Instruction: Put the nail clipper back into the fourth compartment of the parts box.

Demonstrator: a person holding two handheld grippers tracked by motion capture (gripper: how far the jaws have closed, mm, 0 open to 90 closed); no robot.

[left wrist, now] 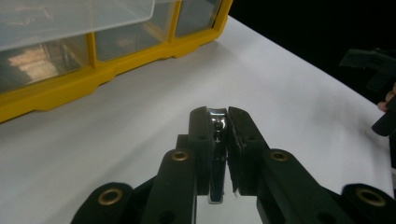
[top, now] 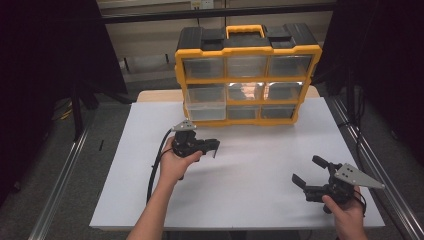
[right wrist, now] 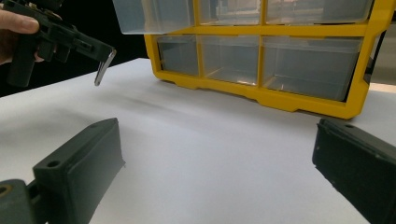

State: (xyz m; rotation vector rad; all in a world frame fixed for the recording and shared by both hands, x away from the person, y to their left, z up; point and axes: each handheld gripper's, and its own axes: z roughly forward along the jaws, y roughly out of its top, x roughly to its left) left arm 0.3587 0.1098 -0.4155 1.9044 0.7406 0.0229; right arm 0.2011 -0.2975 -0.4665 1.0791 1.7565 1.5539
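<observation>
From above, a white table point(top: 240, 200) carried a yellow organizer point(top: 247, 75) with clear drawers at its 12 o'clock edge. One drawer point(top: 206, 106), at the cabinet's 7 o'clock corner, stood pulled out toward the person. The left gripper point(top: 214, 146) hung just in front of that drawer, at about 10 o'clock from the table's middle, its jaws pressed together and pointing toward 3 o'clock. The right gripper point(top: 307, 171) sat well apart at 4 o'clock near the table's corner, jaws spread wide and aimed toward 10 o'clock.

In the left gripper view, the jaws were clamped on a thin, shiny metal piece point(left wrist: 217, 158), a nail clipper by its look, standing edgewise between them above the white surface. The organizer point(left wrist: 112, 65) lay at 11 o'clock, and the pulled-out drawer point(left wrist: 70, 18) overhung the top edge. The other gripper point(left wrist: 373, 70) showed at 3 o'clock.

In the right gripper view, the two jaws stood far apart with nothing between them. The left gripper point(right wrist: 105, 56) appeared at 10 o'clock, the metal piece point(right wrist: 103, 67) slanting down from its tip, clear of the table. The organizer point(right wrist: 280, 95) spanned 12 to 2 o'clock, its open drawer point(right wrist: 154, 16) at 11.
</observation>
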